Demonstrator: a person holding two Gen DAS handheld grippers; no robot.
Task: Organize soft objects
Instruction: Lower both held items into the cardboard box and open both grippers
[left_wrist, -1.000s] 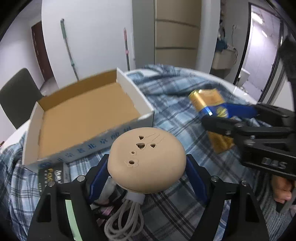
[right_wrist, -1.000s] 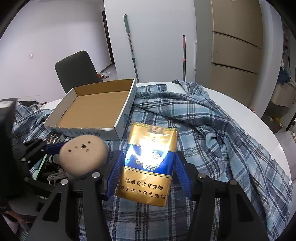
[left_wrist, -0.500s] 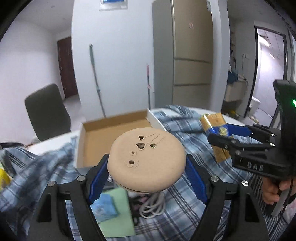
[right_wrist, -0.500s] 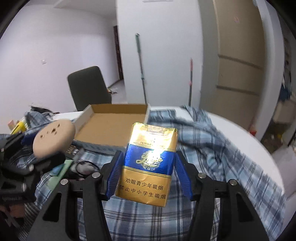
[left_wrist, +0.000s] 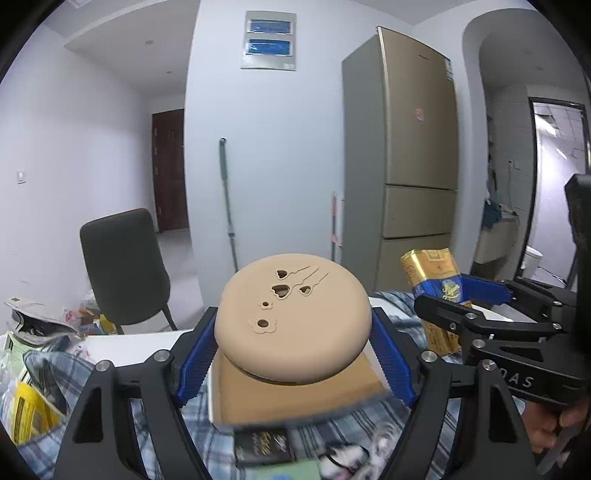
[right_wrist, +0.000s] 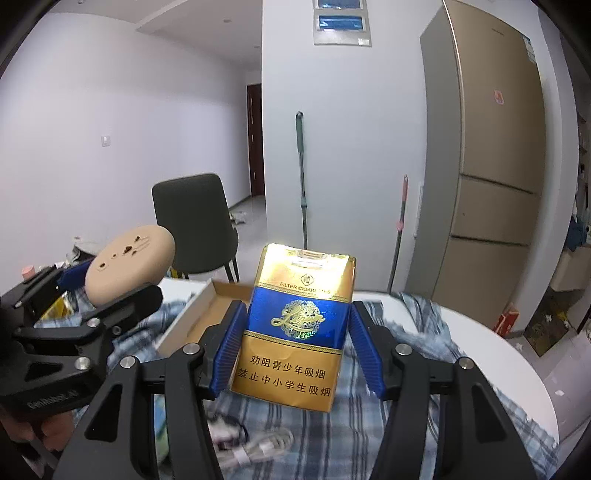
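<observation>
My left gripper (left_wrist: 293, 347) is shut on a round tan soft pad (left_wrist: 291, 325) with heart-shaped cutouts and holds it in the air above the open cardboard box (left_wrist: 295, 391). The pad also shows in the right wrist view (right_wrist: 129, 262). My right gripper (right_wrist: 297, 347) is shut on a gold and blue cigarette pack (right_wrist: 295, 325), lifted above the plaid cloth (right_wrist: 424, 373). The pack also shows at the right of the left wrist view (left_wrist: 436, 291). The box (right_wrist: 207, 314) lies behind the pack.
A blue plaid cloth (left_wrist: 110, 398) covers the round white table (right_wrist: 517, 373). A white cable (right_wrist: 258, 450), a black pack (left_wrist: 264, 445) and yellow packets (left_wrist: 26, 410) lie on it. A dark chair (left_wrist: 125, 266), two mops and a fridge (left_wrist: 406, 177) stand behind.
Both grippers have risen and tilted up with their objects. The box and table have dropped low in both views and the room behind now fills them.
</observation>
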